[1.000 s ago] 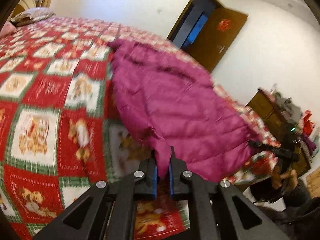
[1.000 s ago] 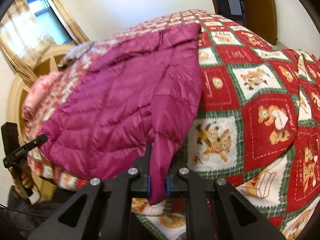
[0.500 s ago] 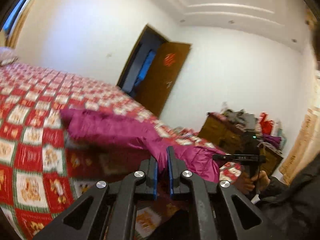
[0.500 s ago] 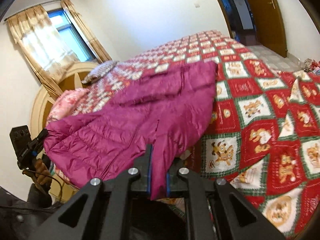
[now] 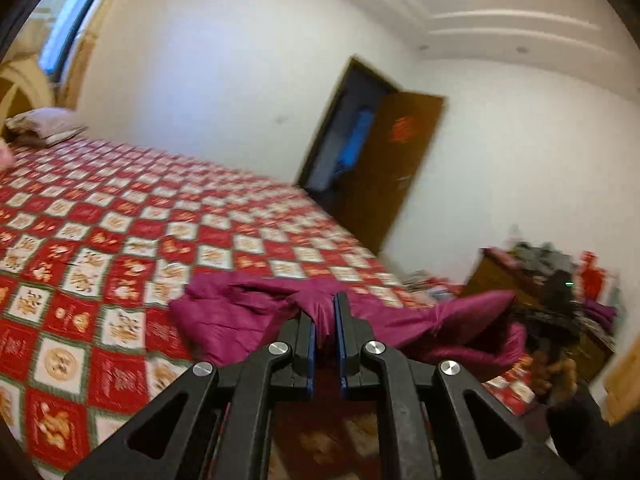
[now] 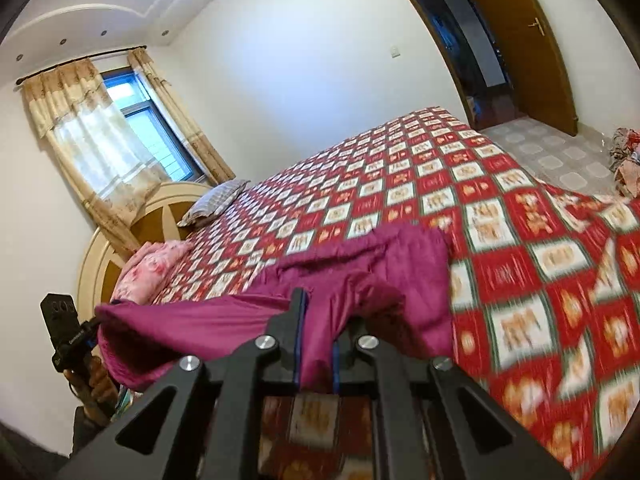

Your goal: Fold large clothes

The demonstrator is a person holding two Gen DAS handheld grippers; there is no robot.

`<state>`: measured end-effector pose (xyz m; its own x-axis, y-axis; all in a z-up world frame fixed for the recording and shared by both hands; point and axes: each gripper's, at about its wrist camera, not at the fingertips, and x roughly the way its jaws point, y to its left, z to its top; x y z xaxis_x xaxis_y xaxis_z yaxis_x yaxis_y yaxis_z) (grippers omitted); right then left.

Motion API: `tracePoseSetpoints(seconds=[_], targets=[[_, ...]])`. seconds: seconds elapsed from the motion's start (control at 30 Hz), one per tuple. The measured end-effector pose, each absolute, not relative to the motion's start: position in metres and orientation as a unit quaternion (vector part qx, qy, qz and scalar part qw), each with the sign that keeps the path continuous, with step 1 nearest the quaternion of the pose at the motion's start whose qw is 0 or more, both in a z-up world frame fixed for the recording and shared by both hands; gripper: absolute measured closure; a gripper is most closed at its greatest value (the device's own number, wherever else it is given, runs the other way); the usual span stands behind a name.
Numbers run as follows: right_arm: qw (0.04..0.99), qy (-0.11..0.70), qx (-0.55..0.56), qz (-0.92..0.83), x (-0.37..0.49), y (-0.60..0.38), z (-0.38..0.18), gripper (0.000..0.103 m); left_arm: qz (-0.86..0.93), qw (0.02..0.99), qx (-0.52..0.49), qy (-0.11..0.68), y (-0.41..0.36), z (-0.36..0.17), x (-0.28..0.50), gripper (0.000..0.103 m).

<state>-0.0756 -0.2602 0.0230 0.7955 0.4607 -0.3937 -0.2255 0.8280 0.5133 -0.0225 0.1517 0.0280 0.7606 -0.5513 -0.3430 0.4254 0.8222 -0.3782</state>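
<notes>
A magenta quilted down jacket (image 5: 240, 316) lies bunched near the foot of the bed, its near edge lifted off the quilt. My left gripper (image 5: 325, 312) is shut on a fold of that near edge. The jacket stretches right to my other gripper (image 5: 560, 312), seen blurred. In the right wrist view the jacket (image 6: 400, 272) hangs folded over itself, and my right gripper (image 6: 316, 320) is shut on its near edge. The left gripper (image 6: 76, 340) shows at the far left, holding the other end.
The bed has a red and white checked quilt (image 5: 100, 240) with pillows (image 6: 216, 204) at the round headboard. An open brown door (image 5: 400, 168) is beyond the bed. A cluttered wooden dresser (image 5: 540, 272) stands to the right. A clothes pile (image 6: 624, 160) lies on the floor.
Both grippers have lifted the jacket's near edge up and carried it forward over the rest, so the flat spread jacket is now bunched and doubled over. Both cameras tilted upward.
</notes>
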Motion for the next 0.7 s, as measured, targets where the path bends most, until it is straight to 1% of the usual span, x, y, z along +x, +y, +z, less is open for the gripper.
tracePoseSetpoints(seconds=[0.13, 0.27, 0.33, 0.43, 0.6, 0.67, 0.7], targets=[[0.921, 0.27, 0.229, 0.161, -0.011, -0.258, 0.023, 0.089, -0.204, 0.931, -0.151, 0.264, 0.147, 0.014, 0.046, 0.096], [0.915, 0.303, 0.239, 0.121, 0.058, -0.253, 0.0, 0.089, -0.127, 0.928, -0.151, 0.315, 0.142, -0.013, 0.11, 0.096], [0.914, 0.317, 0.232, 0.101, 0.082, -0.249, -0.014, 0.089, -0.094, 0.922, -0.14, 0.347, 0.136, -0.035, 0.143, 0.096], [0.913, 0.336, 0.218, 0.073, 0.111, -0.24, -0.039, 0.088, -0.06, 0.914, -0.123, 0.382, 0.126, -0.06, 0.173, 0.096], [0.914, 0.355, 0.195, 0.025, 0.141, -0.232, -0.073, 0.085, -0.022, 0.905, -0.096, 0.414, 0.11, -0.093, 0.209, 0.096], [0.917, 0.356, 0.18, 0.005, 0.147, -0.23, -0.085, 0.083, -0.013, 0.901, -0.093, 0.423, 0.106, -0.105, 0.221, 0.095], [0.919, 0.355, 0.17, -0.005, 0.149, -0.227, -0.088, 0.08, -0.01, 0.899, -0.091, 0.428, 0.105, -0.111, 0.225, 0.095]])
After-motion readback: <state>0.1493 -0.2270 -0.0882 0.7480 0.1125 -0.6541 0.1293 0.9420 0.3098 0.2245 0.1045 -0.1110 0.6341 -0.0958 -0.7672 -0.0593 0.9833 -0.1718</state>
